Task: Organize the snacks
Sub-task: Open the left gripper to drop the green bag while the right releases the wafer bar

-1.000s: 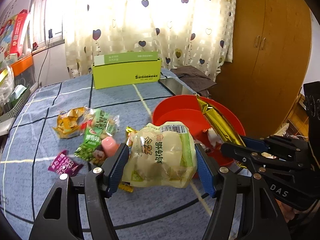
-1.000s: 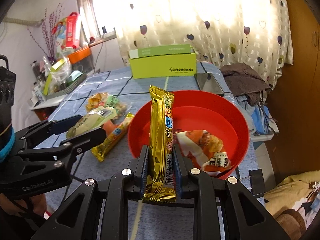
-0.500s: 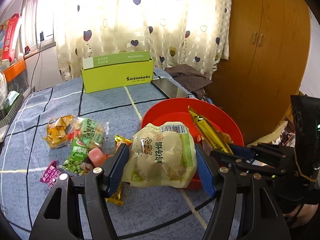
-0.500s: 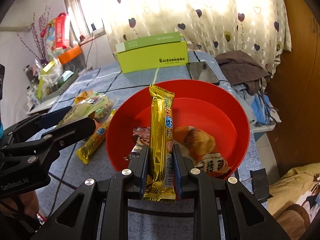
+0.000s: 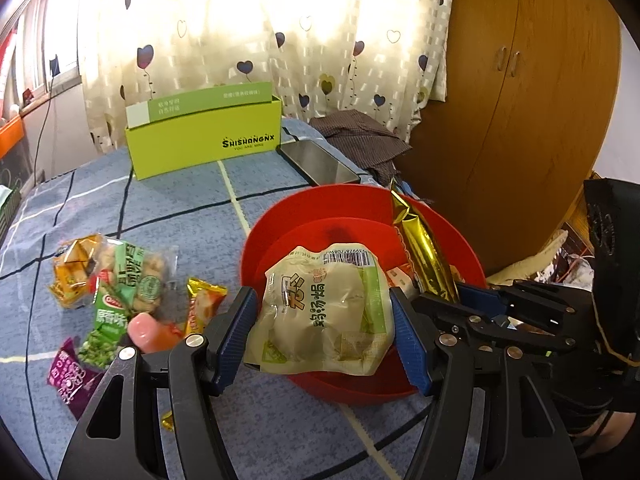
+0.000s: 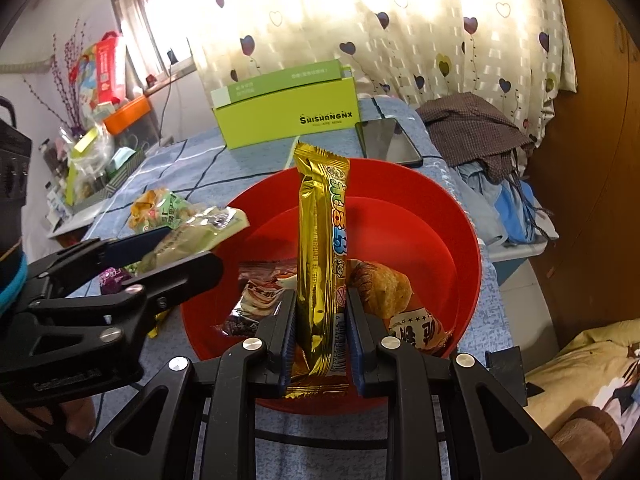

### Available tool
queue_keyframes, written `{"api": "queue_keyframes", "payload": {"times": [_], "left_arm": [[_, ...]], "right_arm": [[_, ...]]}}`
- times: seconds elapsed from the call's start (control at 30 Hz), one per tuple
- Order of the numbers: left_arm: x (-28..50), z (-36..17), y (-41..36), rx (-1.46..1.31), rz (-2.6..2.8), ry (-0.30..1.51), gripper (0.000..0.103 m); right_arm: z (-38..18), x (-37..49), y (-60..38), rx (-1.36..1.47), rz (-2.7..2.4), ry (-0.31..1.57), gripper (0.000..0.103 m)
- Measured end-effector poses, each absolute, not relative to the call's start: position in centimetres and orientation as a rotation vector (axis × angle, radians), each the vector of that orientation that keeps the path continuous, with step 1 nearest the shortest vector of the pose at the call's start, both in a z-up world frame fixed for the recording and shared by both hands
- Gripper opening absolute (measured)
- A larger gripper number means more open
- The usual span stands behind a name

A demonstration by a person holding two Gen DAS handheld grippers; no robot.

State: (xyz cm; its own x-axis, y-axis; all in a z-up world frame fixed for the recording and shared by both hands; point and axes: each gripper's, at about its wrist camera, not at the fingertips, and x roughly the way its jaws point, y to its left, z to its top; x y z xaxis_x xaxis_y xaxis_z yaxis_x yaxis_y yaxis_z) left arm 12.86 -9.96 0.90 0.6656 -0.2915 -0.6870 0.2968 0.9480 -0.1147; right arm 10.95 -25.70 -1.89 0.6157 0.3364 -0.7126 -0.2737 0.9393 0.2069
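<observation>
My left gripper (image 5: 320, 304) is shut on a pale green-and-white snack packet (image 5: 324, 312) and holds it over the near left rim of the red bowl (image 5: 340, 194). My right gripper (image 6: 321, 300) grips a long gold snack bar (image 6: 320, 220) upright over the bowl (image 6: 460, 216); its jaws are opening slightly, with the pads still against the bar. An orange packet (image 6: 384, 288) and a dark packet (image 6: 256, 300) lie inside the bowl. In the right wrist view the left gripper (image 6: 188, 246) and its packet (image 6: 200, 228) show at the left.
Several loose snack packets (image 5: 116, 280) lie on the blue checked cloth left of the bowl. A lime-green box (image 5: 204, 140) stands at the back, with a phone (image 5: 320, 162) beside it. Crumpled clothing (image 5: 360, 136) lies at the far right edge, by a wooden wardrobe (image 5: 520, 120).
Both grippers have moved in over the red bowl with their snacks. The left one's packet now hangs above the bowl's rim, and the gold bar has sunk lower over the bowl.
</observation>
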Motion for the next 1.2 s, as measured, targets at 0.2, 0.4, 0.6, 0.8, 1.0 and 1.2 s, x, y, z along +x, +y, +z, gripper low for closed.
{"api": "queue_keyframes", "payload": {"times": [0.2,0.4,0.6,0.8,1.0,1.2], "left_arm": [[13.9,0.0,-10.1,-0.01,-0.345,0.81,0.066],[14.2,-0.1,-9.9,-0.04,-0.353,0.805,0.066],[13.6,0.6,-9.3,-0.057,-0.36,0.777,0.066],[12.3,1.2,-8.2,-0.088,-0.362,0.763,0.066],[10.6,1.4,-5.9,-0.113,-0.319,0.751,0.066],[9.6,0.3,-3.0,-0.161,-0.25,0.793,0.066]], "right_arm": [[-1.5,10.9,-25.8,0.081,0.348,0.827,0.027],[-0.8,10.6,-26.0,0.082,0.341,0.803,0.031],[0.0,10.1,-26.0,0.083,0.336,0.784,0.031],[1.0,9.1,-25.4,0.061,0.341,0.764,0.031],[1.6,7.9,-23.6,0.028,0.38,0.764,0.034],[2.0,7.1,-21.7,0.003,0.425,0.768,0.037]]}}
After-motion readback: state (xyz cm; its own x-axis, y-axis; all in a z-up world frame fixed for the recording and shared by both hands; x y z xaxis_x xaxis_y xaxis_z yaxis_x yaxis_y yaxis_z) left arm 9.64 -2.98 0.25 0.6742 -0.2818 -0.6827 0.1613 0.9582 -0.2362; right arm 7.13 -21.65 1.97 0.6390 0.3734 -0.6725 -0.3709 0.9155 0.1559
